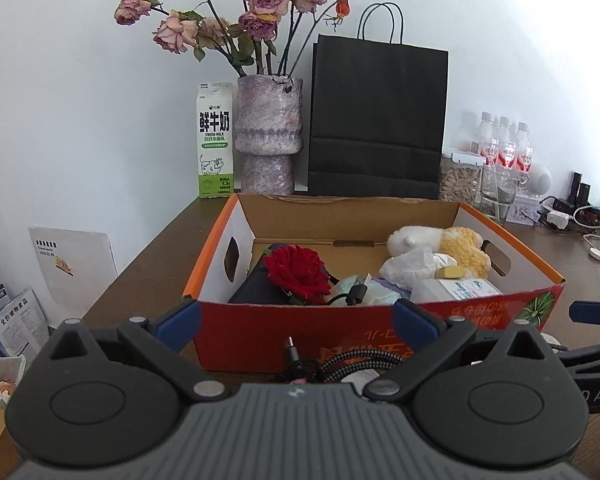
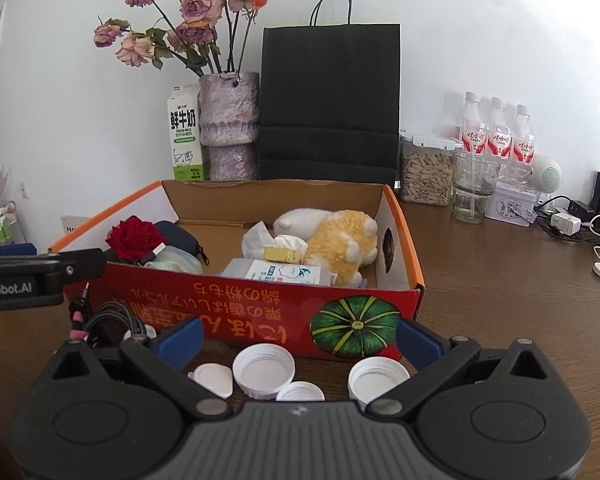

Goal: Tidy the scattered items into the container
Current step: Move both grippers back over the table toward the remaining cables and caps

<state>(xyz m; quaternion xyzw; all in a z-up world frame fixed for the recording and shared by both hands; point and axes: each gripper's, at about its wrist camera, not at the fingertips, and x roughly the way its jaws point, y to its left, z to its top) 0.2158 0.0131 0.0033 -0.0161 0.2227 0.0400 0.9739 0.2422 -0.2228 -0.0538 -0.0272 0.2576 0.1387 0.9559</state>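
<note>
Cardboard box [image 2: 260, 308] on the table [image 2: 500, 300] already holds a red rose [image 2: 134, 236], plush toy [image 2: 336, 240], tissues and packets; still outside lie a braided cable [image 1: 340, 364] before the spread, empty left gripper [image 1: 296, 322], and white caps [image 2: 264, 374] between the right gripper [image 2: 300, 340]'s parted fingers; mostly done.

Open top of cardboard box [image 2: 228, 292]; 4 white caps [image 2: 264, 370] and coiled cable [image 1: 340, 364] before its front wall.
</note>
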